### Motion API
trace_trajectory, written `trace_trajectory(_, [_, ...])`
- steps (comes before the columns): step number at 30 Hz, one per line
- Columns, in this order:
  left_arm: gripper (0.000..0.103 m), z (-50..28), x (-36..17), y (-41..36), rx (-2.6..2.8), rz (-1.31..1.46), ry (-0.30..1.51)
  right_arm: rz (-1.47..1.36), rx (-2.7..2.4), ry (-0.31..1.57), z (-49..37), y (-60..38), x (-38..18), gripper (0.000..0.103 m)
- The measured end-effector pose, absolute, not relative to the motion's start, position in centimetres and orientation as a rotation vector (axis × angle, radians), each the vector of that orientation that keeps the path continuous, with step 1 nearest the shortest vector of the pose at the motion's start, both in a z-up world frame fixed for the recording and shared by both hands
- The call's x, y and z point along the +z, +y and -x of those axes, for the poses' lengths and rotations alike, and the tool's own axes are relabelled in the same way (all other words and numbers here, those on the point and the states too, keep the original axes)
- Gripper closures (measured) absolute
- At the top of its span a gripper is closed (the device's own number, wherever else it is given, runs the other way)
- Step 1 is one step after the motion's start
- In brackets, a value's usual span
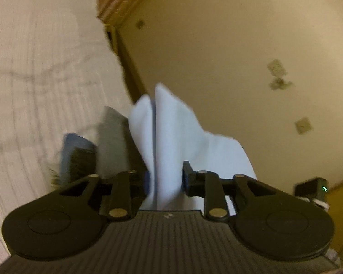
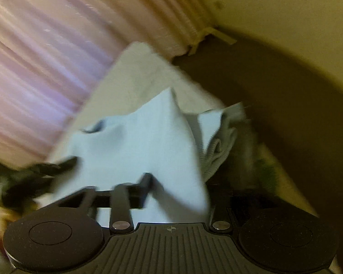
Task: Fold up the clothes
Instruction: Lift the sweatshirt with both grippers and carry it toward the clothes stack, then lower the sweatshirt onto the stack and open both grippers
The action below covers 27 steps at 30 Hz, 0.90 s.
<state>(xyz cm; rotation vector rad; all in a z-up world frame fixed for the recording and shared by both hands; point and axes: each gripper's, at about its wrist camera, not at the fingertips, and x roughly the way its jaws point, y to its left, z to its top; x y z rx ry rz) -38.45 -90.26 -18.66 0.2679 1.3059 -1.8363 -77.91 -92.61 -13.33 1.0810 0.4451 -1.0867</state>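
We see the left tool point(image 1: 164, 182) pinching the pale blue garment point(image 1: 169, 137) right of the bed point(image 1: 45, 73), while the right tool point(image 2: 171, 189) also clamps that garment point(image 2: 144, 141).

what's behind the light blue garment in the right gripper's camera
Behind the light blue garment are a white bed cover and pink curtains. The cloth hides the right gripper's right finger and whatever lies below.
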Motion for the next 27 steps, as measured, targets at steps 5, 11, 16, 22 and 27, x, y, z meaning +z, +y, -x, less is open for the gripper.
trace_trajectory(5, [0.067, 37.2, -16.2, -89.6, -1.741, -0.219, 1.163, -0.748, -1.355, 0.489, 76.7, -90.0, -9.7, 0.044])
trace_trajectory(11, [0.082, 39.2, -12.1, -87.6, -1.763, -0.201, 1.027, -0.707, -1.245, 0.463, 74.4, -89.6, -9.5, 0.045])
trace_trajectory(16, [0.085, 44.0, -15.0, -88.8, -1.746, -0.403, 0.924, -0.735, -1.238, 0.588, 73.3, -91.1, -13.6, 0.045])
trace_trajectory(22, [0.099, 43.4, -18.2, -90.7, -1.738, -0.452, 0.86, -0.75, -1.234, 0.513, 74.3, -85.0, -9.8, 0.044])
trace_trajectory(27, [0.093, 43.3, -14.9, -87.7, -1.758, -0.483, 0.723, -0.787, -1.219, 0.45, 75.0, -78.3, -7.9, 0.044])
